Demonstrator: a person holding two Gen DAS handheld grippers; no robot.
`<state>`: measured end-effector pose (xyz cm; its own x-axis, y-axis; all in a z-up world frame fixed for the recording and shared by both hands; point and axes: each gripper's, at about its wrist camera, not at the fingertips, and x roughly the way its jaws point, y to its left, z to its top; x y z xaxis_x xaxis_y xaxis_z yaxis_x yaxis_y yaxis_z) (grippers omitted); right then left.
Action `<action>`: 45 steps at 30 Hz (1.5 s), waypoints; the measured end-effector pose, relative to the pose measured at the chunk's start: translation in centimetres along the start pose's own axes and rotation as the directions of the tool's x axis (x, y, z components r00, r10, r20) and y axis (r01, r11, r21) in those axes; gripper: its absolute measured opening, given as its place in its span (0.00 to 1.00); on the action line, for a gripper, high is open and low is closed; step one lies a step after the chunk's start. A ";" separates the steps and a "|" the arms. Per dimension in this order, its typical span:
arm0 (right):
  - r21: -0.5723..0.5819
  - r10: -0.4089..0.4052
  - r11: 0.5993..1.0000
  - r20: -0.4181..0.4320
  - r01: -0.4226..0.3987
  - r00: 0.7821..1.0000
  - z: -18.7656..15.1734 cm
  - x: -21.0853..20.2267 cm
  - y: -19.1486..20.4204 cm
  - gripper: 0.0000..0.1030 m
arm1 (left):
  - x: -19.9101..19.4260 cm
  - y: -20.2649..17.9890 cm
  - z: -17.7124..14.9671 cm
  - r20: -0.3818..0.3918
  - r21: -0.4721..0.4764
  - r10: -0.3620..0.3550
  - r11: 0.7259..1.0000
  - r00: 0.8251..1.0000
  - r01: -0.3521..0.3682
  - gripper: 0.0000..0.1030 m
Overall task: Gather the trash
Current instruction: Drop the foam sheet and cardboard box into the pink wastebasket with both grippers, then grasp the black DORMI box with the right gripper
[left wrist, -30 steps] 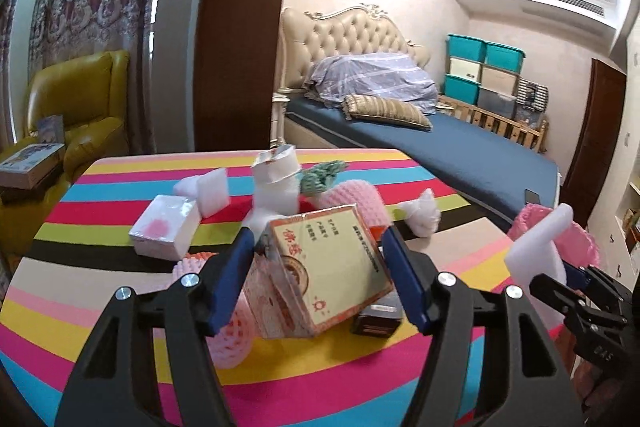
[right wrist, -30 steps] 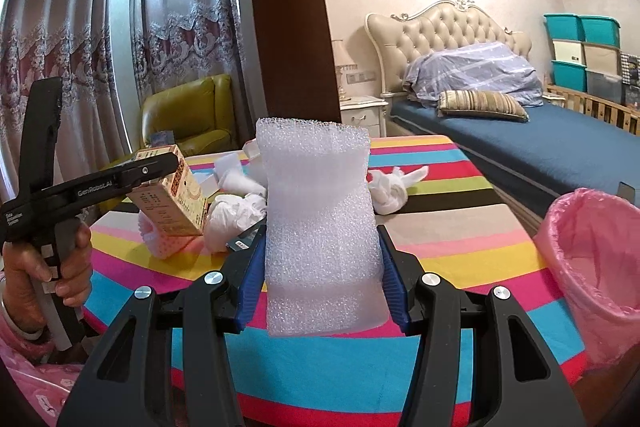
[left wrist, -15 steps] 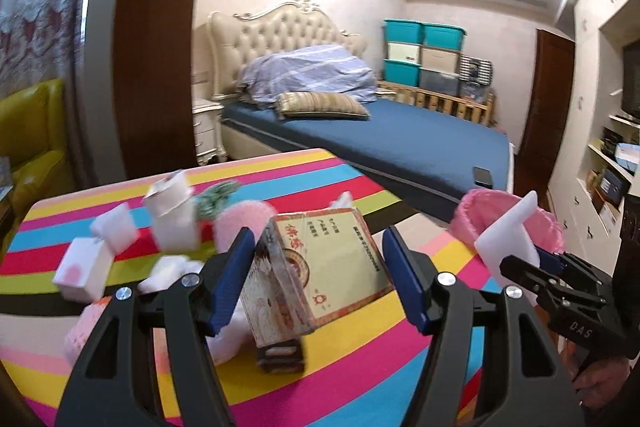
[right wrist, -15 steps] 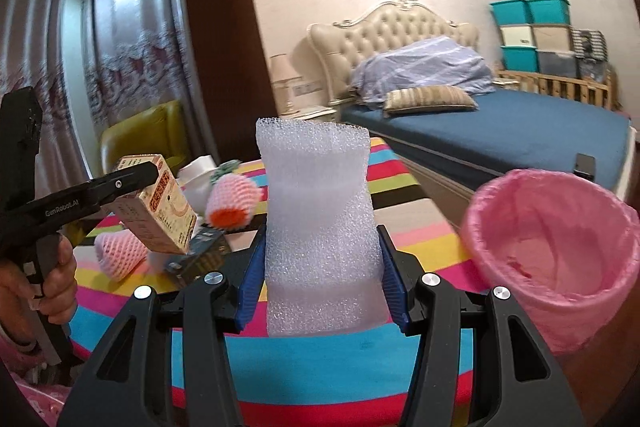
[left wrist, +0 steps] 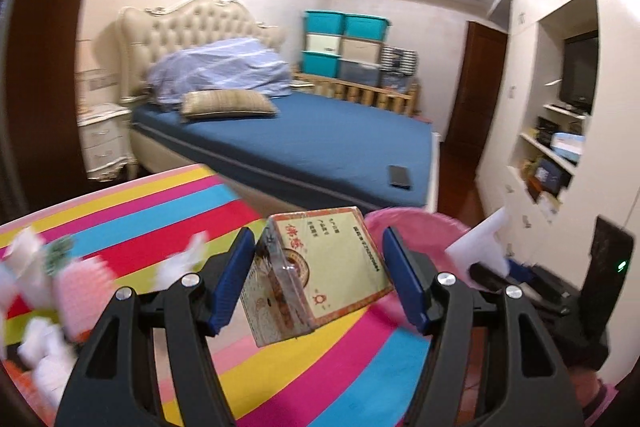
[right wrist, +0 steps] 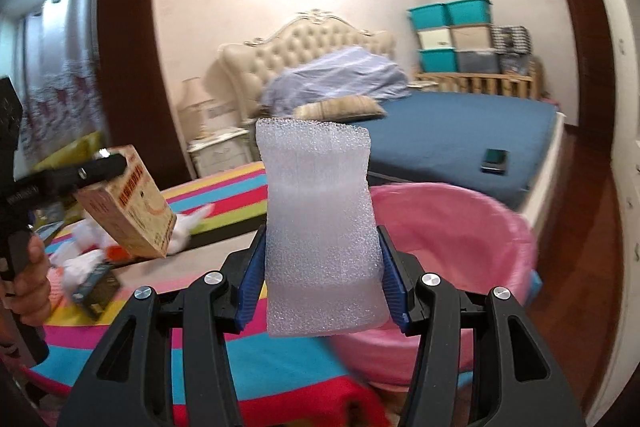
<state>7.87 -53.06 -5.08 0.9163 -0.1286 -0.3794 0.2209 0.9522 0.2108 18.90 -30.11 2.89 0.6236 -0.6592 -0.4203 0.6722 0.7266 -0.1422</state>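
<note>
My left gripper (left wrist: 318, 275) is shut on a yellow-green cardboard box (left wrist: 324, 263), held tilted above the striped table (left wrist: 132, 223). In the right wrist view the same box (right wrist: 128, 203) hangs at the left in the other gripper's black fingers. My right gripper (right wrist: 322, 269) is shut on a white foam sheet (right wrist: 322, 227) standing upright between the blue pads. A bin lined with a pink bag (right wrist: 472, 227) stands right behind the foam, beside the table; its rim (left wrist: 416, 221) shows behind the box.
Foam nets, crumpled paper and a small dark box (right wrist: 96, 287) lie on the table's left part (left wrist: 72, 279). A bed with a blue sheet (left wrist: 312, 143) stands beyond the table. Built-in white shelves (left wrist: 560, 155) line the right wall.
Both grippers have swung right with their loads. The pink-lined bin has come closer and larger in both views, and the litter on the table has slid to the left.
</note>
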 end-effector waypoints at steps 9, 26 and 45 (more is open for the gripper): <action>0.013 -0.115 0.993 -0.043 0.116 0.992 0.0 3.3 -5.6 0.50 | 9.6 -4.8 2.2 -0.051 -0.076 -0.163 0.984 0.985 0.159 0.62; 0.030 -0.182 0.982 -0.090 0.186 0.979 -3.2 3.3 -7.6 0.76 | 14.6 -5.6 1.1 -0.106 -0.145 -0.159 0.979 0.982 0.143 0.85; -0.102 0.126 0.985 -0.154 -0.142 0.980 -5.4 0.6 11.0 0.81 | -9.0 7.3 -7.1 -0.062 -0.030 0.365 0.930 0.929 -0.368 0.95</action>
<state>9.03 -41.12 -7.86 0.8741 0.0365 -0.4845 0.0529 0.9841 0.1695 15.38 -17.47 -0.78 0.8002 -0.3349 -0.4975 0.3837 0.9235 -0.0045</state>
